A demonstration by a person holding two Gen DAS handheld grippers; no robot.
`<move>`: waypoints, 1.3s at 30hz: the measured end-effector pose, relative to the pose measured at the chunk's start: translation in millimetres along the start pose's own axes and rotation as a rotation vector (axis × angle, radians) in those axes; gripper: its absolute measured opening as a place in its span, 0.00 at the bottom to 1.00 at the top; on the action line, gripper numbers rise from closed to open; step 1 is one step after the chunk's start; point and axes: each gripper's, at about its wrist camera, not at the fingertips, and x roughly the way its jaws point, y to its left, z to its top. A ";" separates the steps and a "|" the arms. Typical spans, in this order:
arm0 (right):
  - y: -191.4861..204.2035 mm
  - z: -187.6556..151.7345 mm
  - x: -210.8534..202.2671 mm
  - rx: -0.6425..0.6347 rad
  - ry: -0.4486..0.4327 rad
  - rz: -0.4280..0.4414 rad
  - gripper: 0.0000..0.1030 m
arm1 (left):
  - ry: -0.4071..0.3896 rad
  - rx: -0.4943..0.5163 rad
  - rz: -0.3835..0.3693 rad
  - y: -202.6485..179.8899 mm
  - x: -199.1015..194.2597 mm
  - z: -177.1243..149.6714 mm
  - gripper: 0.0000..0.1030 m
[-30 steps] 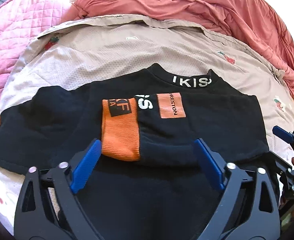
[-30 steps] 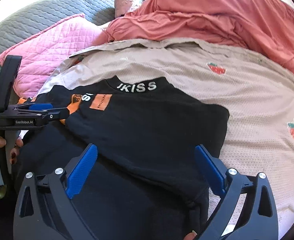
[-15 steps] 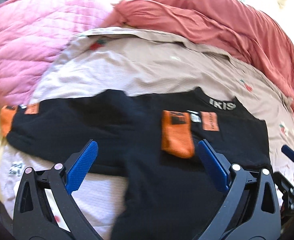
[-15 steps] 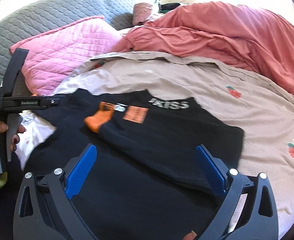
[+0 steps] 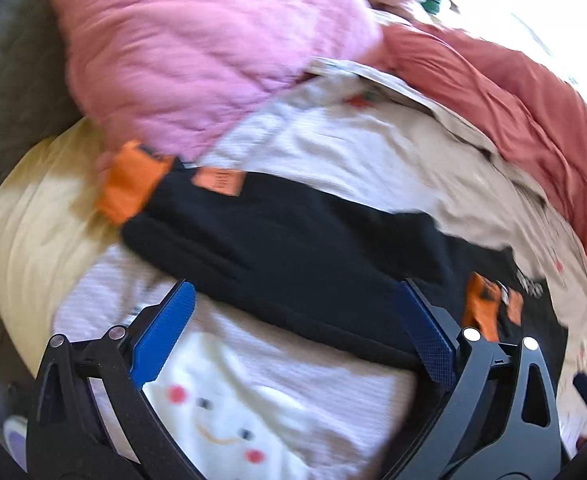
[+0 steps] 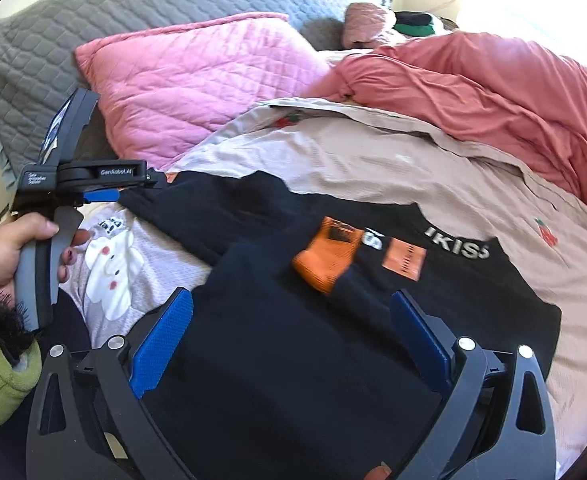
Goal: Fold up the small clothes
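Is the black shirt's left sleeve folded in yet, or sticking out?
Sticking out. The left sleeve lies stretched sideways off the black shirt, its orange cuff near the pink pillow.

White letters "IKISS" run along the black sweatshirt's collar [image 6: 459, 245]; "GenRobot.AI" is printed on the left claw [image 6: 105, 196]; smaller labels unreadable.

We see a black sweatshirt [image 6: 333, 320] lying flat on the beige sheet [image 6: 373, 160], white "IKISS" lettering at its collar; one orange-cuffed sleeve [image 6: 325, 256] is folded across its chest, the other sleeve [image 5: 273, 240] stretches out toward the pink pillow [image 6: 193, 80]
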 end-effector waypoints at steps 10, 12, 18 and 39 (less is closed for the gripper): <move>26.9 -2.5 26.8 -0.013 0.066 0.014 0.96 | -0.075 -0.362 0.023 96.7 8.8 18.1 0.91; 31.4 -6.7 30.2 -0.018 0.081 0.017 0.96 | -0.075 -0.419 0.031 111.3 17.0 22.0 0.91; 33.2 -20.6 35.4 -0.003 0.117 0.022 0.96 | -0.075 -0.534 0.001 135.3 36.6 29.7 0.65; -88.9 -52.7 -8.2 0.269 0.095 -0.190 0.96 | -0.040 0.052 -0.508 -101.3 0.2 -4.7 0.09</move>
